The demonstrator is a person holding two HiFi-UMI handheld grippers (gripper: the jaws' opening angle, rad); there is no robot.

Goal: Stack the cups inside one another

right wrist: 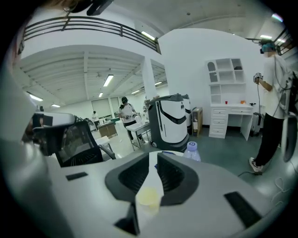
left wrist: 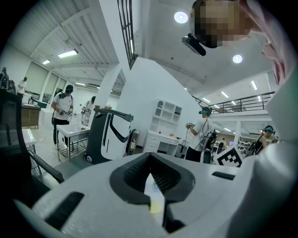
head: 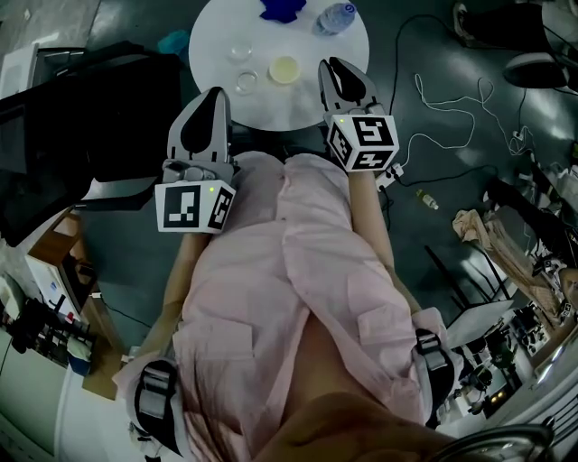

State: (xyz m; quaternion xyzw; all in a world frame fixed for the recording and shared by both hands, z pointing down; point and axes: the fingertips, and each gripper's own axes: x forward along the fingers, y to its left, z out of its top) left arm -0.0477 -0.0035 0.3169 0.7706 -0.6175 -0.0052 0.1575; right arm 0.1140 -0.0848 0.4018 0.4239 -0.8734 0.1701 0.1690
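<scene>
Pink shirt [head: 298,271], left claw [head: 217,92] and right claw [head: 334,65] both closed and empty, near yellow cup [head: 284,69] on table [head: 307,104].

Round white table [head: 302,101], here we go: one clear cup [head: 240,52], a second clear cup [head: 247,83] nearer me, a yellow cup [head: 284,69] just beside it, blue cloth [head: 282,10] and plastic bottle [head: 335,17] at the far edge.

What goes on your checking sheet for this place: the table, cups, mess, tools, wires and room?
Surface: round white table, mostly bare.
Job's things: far clear cup, near clear cup, yellow cup; all apart, unstacked.
Clutter: water bottle and blue thing at the far edge.
Tools: left tool and right tool both shut, empty, by the near edge.
Cables: white cable loose on the floor.
Surroundings: black chair to the left.
</scene>
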